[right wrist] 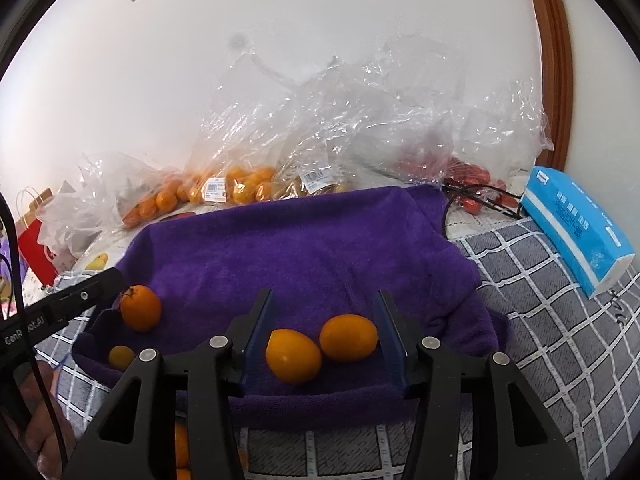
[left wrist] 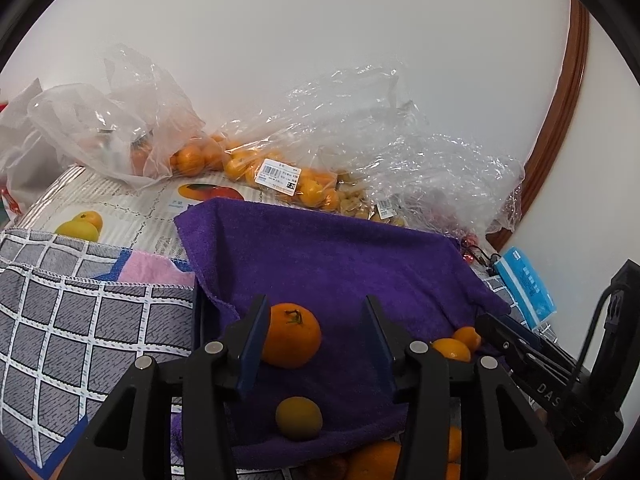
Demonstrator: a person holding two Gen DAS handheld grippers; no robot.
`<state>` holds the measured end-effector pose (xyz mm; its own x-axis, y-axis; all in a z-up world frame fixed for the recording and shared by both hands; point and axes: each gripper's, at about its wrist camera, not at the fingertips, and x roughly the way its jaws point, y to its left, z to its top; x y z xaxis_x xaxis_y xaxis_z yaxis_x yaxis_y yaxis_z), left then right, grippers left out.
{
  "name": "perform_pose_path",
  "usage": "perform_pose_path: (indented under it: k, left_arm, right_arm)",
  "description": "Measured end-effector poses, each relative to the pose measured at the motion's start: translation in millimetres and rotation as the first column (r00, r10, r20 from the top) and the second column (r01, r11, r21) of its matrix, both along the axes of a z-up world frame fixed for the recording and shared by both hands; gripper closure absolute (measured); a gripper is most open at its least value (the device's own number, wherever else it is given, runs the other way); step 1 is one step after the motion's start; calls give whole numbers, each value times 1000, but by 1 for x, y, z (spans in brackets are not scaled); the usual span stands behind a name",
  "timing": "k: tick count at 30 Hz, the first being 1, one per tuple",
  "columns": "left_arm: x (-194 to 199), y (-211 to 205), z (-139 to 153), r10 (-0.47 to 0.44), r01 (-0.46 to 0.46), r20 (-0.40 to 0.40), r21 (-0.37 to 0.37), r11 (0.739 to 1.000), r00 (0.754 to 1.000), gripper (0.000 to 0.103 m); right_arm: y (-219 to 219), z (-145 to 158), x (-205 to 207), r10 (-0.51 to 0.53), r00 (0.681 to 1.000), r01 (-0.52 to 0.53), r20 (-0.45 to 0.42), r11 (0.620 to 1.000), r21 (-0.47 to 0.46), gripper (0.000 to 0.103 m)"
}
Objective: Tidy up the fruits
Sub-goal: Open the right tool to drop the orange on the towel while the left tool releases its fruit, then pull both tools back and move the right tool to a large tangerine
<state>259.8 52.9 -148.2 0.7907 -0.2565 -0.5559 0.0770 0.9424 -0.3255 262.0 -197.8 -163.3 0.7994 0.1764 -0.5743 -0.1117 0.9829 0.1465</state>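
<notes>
A purple towel (left wrist: pixel 340 256) (right wrist: pixel 300 248) lies spread on the checked cloth. My left gripper (left wrist: pixel 316 304) hovers low over it, jaws opening. A stemmed orange (left wrist: pixel 292 334) (right wrist: pixel 140 308) sits between its fingers beside the left pad, well clear of the right one. A small greenish-yellow fruit (left wrist: pixel 299 417) (right wrist: pixel 121 357) lies just nearer. My right gripper (right wrist: pixel 325 296) is also opening, with two oranges (right wrist: pixel 294 356) (right wrist: pixel 348 338) side by side on the towel between its fingers; no pad presses them. The same two oranges (left wrist: pixel 452 349) show at the right of the left wrist view.
Clear plastic bags of oranges (left wrist: pixel 280 176) (right wrist: pixel 240 188) and a bag of red fruit (right wrist: pixel 468 176) line the wall behind the towel. A blue tissue pack (right wrist: pixel 576 224) lies at the right. A red paper bag (right wrist: pixel 32 236) stands at the left. More oranges (left wrist: pixel 376 460) lie below the towel's near edge.
</notes>
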Motion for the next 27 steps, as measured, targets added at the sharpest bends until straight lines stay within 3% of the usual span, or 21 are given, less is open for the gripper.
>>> perform_pose_path:
  k: [9, 12, 15, 21, 27]
  left_arm:
    - [-15, -2, 15, 28, -29, 14, 57, 998, 1000, 58]
    - [-18, 2, 22, 41, -37, -48, 78, 996, 998, 57]
    - [-36, 12, 24, 43, -40, -57, 60, 997, 997, 57]
    - [-64, 39, 3, 89, -75, -142, 103, 992, 986, 56]
    - [-81, 56, -23, 136, -117, -168, 118, 986, 976, 56]
  right_arm:
    - [15, 13, -11, 45, 999, -44, 6, 998, -41, 51]
    - [23, 20, -27, 72, 997, -70, 18, 995, -73, 51]
    - [26, 19, -39, 81, 997, -80, 1, 994, -71, 51]
    - [31, 4, -63, 90, 994, -93, -68, 995, -43, 51]
    - [38, -4, -80, 96, 990, -99, -100, 995, -24, 51]
